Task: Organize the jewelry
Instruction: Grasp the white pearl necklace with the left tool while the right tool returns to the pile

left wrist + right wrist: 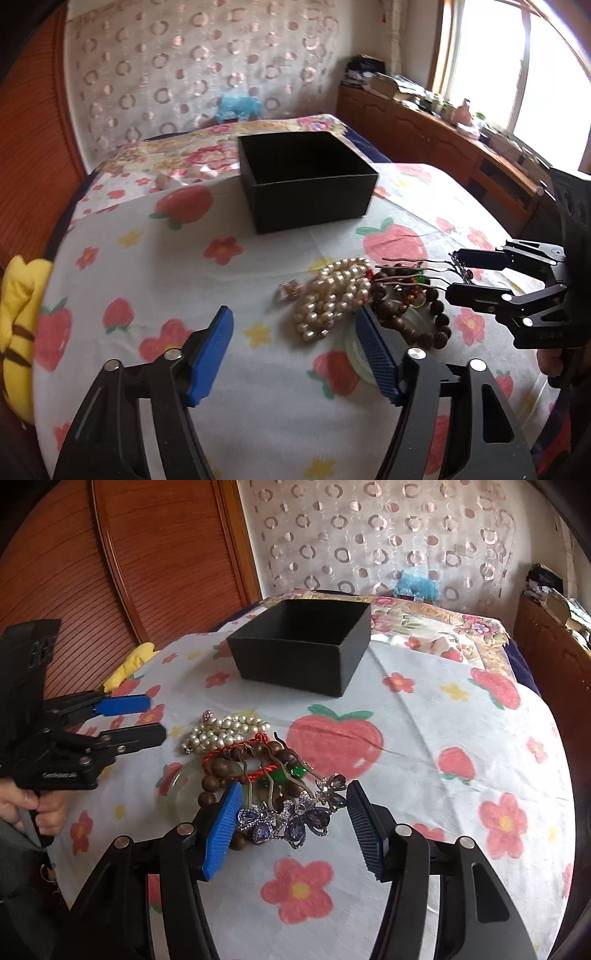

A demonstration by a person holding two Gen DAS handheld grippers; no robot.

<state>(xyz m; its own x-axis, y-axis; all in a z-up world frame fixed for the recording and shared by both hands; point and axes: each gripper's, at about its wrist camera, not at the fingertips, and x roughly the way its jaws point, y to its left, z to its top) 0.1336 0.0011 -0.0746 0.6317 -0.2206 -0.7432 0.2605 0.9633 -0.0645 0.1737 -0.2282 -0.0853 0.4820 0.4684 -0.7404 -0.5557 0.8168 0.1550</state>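
Observation:
A pile of jewelry lies on the strawberry-print cloth: a white pearl strand [332,295] [221,733], brown wooden beads [432,325] [218,771], a pale jade bangle [181,794], a red cord and several blue-crystal hairpins [291,819]. An open, empty black box [306,181] [303,646] stands behind the pile. My left gripper [295,354] is open, just short of the pearls. My right gripper [291,827] is open, its jaws on either side of the crystal hairpin heads. In the left wrist view the right gripper [456,271] sits at the hairpins' ends.
A small silver piece [290,290] lies left of the pearls. A yellow plush [18,325] sits at the table's left edge. A bed with a floral cover [443,620] is behind the table, a wooden cabinet [443,136] at the right.

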